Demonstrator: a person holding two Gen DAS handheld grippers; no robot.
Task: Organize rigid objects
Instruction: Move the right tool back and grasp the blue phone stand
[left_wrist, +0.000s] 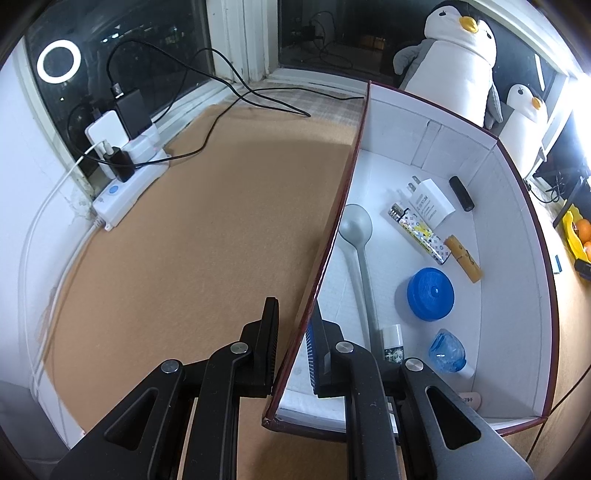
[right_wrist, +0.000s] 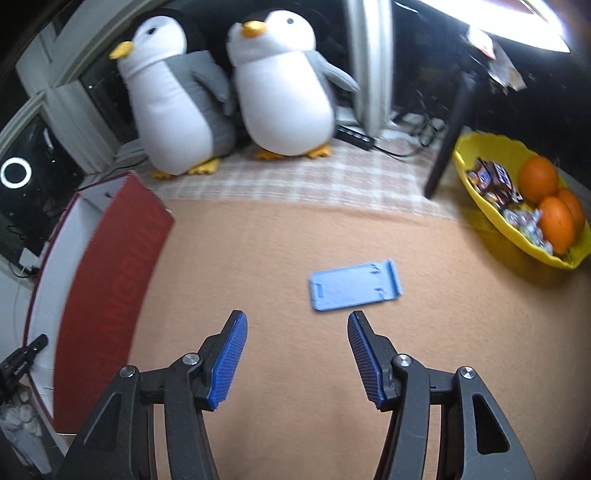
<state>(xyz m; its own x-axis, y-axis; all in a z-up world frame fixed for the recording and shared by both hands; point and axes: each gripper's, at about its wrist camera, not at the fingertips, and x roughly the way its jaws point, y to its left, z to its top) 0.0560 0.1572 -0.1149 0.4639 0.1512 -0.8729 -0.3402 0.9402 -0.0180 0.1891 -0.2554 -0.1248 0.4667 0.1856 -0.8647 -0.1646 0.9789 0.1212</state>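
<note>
— Which step are you on?

— My left gripper (left_wrist: 293, 354) is clamped on the near wall of the box (left_wrist: 517, 229), steadying it. My right gripper (right_wrist: 297, 354) has its jaws apart, nothing between them.

— And the next thing to pack?

— I judge it's the blue phone stand (right_wrist: 354, 286), flat on the table (right_wrist: 258, 258) just beyond my right gripper at one o'clock. Next I'd lower over it and close across its narrow width.

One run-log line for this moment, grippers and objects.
left gripper: shut on red box wall | right gripper: open, empty, above tan cloth | flat light-blue plastic phone stand: on cloth, ahead of right gripper
</note>
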